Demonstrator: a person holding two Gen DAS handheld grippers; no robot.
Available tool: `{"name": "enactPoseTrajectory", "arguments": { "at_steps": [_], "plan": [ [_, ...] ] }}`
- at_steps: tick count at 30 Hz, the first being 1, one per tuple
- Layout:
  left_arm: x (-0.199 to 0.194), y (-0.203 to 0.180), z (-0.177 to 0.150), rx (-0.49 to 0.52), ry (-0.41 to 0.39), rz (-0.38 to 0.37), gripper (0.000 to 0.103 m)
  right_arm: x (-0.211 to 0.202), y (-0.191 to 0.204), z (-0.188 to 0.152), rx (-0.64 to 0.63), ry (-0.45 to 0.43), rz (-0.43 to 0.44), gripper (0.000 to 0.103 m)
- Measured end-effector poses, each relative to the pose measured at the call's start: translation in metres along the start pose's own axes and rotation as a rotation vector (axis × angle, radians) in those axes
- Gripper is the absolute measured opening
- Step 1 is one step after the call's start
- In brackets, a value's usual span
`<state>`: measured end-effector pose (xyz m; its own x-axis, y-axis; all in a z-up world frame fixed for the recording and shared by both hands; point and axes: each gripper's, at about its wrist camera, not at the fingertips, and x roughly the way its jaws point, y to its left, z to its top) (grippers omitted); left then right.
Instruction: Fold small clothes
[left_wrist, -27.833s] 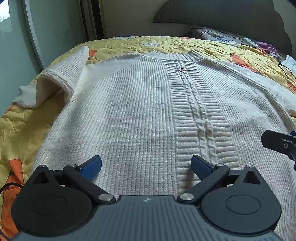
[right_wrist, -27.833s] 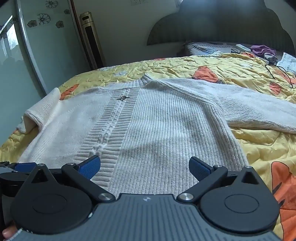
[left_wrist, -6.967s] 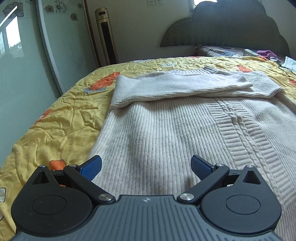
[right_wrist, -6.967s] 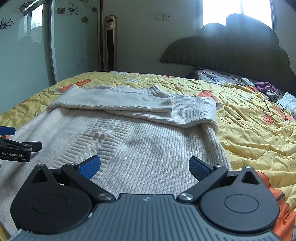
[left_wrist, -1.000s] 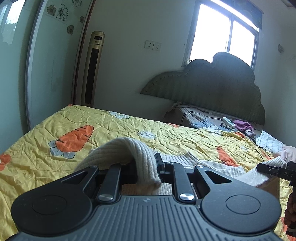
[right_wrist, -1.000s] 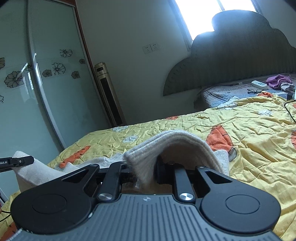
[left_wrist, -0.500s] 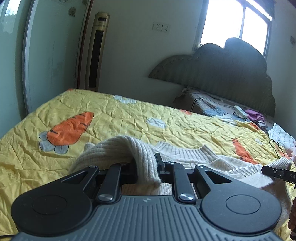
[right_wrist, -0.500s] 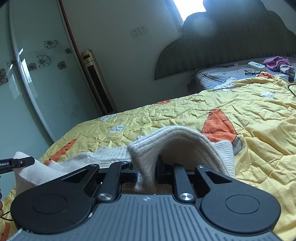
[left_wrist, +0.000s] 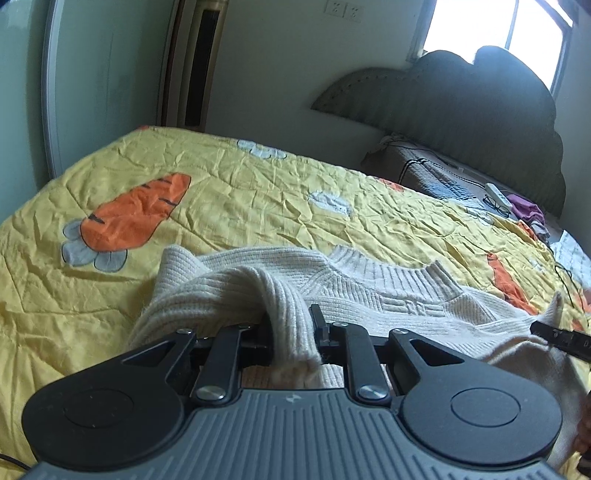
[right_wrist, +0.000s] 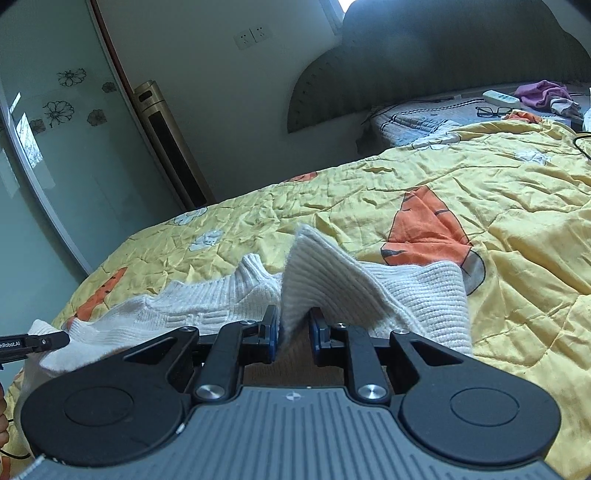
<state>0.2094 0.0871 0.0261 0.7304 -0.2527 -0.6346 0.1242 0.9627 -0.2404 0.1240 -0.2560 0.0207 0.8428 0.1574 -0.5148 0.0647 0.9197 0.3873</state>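
Each hand-held gripper (left_wrist: 293, 332) (right_wrist: 291, 332) is clamped on the cream sweater (left_wrist: 388, 295).

Both cams ride low on their grippers, close over the yellow bedspread (left_wrist: 229, 206), facing the headboard (left_wrist: 461, 107) and tilted down. Left view looks along the left gripper (left_wrist: 291, 332), right view along the right gripper (right_wrist: 291, 328). Shared: cream sweater (right_wrist: 221, 302), bedspread, headboard, and each view catches the other gripper's tip at its edge.

Carrot-print bedspread (left_wrist: 258, 206), headboard (left_wrist: 461, 110), glasses (right_wrist: 493, 110)
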Motion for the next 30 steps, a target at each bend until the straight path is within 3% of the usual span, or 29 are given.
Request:
{"name": "enactPoseTrajectory", "arguments": {
  "at_steps": [3,7,10,12,13,14,17,20,24,27,30],
  "plan": [
    [0.007,0.010,0.005,-0.068,0.029,-0.031,0.021,0.009,-0.003,0.002,0.023,0.016,-0.012,0.026],
    [0.007,0.017,0.006,-0.112,0.012,-0.076,0.034,0.019,-0.012,0.005,0.076,0.030,-0.002,0.040],
    [0.003,0.016,0.009,-0.106,-0.015,-0.071,0.055,0.021,-0.013,0.005,0.083,0.033,-0.001,0.044],
    [-0.004,0.015,0.011,-0.093,-0.066,-0.046,0.080,0.020,-0.011,0.005,0.075,0.024,-0.004,0.061],
    [-0.009,0.015,0.012,-0.083,-0.104,-0.030,0.083,0.018,-0.010,0.006,0.073,0.017,-0.004,0.066],
    [-0.014,0.015,0.013,-0.072,-0.134,-0.019,0.083,0.017,-0.009,0.006,0.069,0.009,-0.004,0.073],
    [-0.022,0.018,0.018,-0.060,-0.168,0.019,0.084,0.009,-0.002,0.007,0.033,-0.018,-0.014,0.075],
    [-0.019,0.018,0.016,-0.042,-0.133,0.051,0.084,0.002,0.008,0.005,-0.031,-0.036,-0.006,0.075],
    [-0.005,0.011,-0.002,0.036,-0.050,0.096,0.084,0.011,0.025,-0.003,-0.140,0.036,0.003,0.075],
    [0.004,0.008,-0.016,0.091,-0.018,0.157,0.084,0.023,0.033,-0.010,-0.205,0.094,-0.091,0.077],
    [0.003,0.008,-0.023,0.117,-0.021,0.167,0.084,0.019,0.034,-0.013,-0.193,0.080,-0.134,0.077]
  ]
}}
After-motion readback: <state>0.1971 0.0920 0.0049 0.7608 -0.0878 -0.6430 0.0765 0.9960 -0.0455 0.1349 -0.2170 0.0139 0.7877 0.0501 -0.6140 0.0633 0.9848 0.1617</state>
